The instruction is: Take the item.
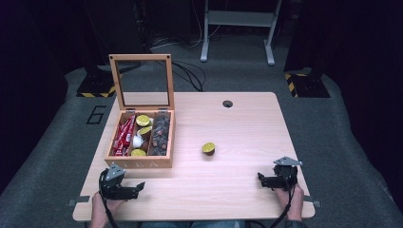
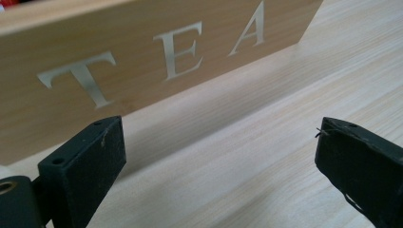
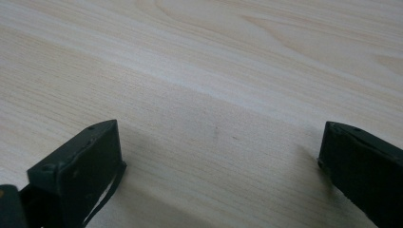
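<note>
While both claws rest apart and empty on the counter [image 1: 237, 123], nothing packed yet.
Left claw [image 1: 141, 185] beside tea box [image 1: 142, 164]; right claw [image 1: 260, 178] agape; lone capsule [image 1: 208, 148] mid-counter, unboxed.

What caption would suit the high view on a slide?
Two open grippers, left and right, rest near an open tea box and a lone capsule.

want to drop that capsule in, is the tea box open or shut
Open. In the high view the tea box has its glass lid standing upright at the back, with the compartments showing their contents.
</note>
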`<action>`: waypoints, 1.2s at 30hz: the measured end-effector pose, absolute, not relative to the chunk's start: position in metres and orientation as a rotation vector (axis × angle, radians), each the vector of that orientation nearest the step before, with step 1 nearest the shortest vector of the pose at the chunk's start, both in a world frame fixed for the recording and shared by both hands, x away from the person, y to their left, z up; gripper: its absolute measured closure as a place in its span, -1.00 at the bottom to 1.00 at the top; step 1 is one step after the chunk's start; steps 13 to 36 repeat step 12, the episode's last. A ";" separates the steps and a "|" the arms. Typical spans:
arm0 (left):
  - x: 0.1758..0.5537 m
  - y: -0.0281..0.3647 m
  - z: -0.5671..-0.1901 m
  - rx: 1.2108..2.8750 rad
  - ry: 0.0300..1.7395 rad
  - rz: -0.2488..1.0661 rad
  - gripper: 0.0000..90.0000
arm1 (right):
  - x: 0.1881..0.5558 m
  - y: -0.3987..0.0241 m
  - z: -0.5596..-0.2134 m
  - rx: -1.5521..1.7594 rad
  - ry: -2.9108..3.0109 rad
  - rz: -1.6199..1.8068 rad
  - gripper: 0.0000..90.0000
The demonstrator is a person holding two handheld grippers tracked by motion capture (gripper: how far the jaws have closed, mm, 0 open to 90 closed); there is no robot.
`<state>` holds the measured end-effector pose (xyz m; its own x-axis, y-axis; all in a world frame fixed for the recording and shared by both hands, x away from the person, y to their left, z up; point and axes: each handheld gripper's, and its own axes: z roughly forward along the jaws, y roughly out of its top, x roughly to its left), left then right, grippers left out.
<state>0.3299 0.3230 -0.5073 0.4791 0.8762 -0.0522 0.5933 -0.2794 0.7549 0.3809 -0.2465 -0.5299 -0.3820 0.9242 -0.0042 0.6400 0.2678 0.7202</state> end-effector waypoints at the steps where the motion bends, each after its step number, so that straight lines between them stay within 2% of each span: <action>1: 0.331 0.324 -0.511 2.004 1.219 0.492 -0.94 | 0.381 -0.247 -0.530 1.413 2.118 0.897 -1.00; 12: 0.334 0.327 -0.527 2.030 1.253 0.508 -0.98 | 0.381 -0.247 -0.530 1.414 2.117 0.897 -1.00; 36: 0.334 0.327 -0.527 2.030 1.253 0.508 -0.98 | 0.381 -0.247 -0.530 1.414 2.117 0.897 -1.00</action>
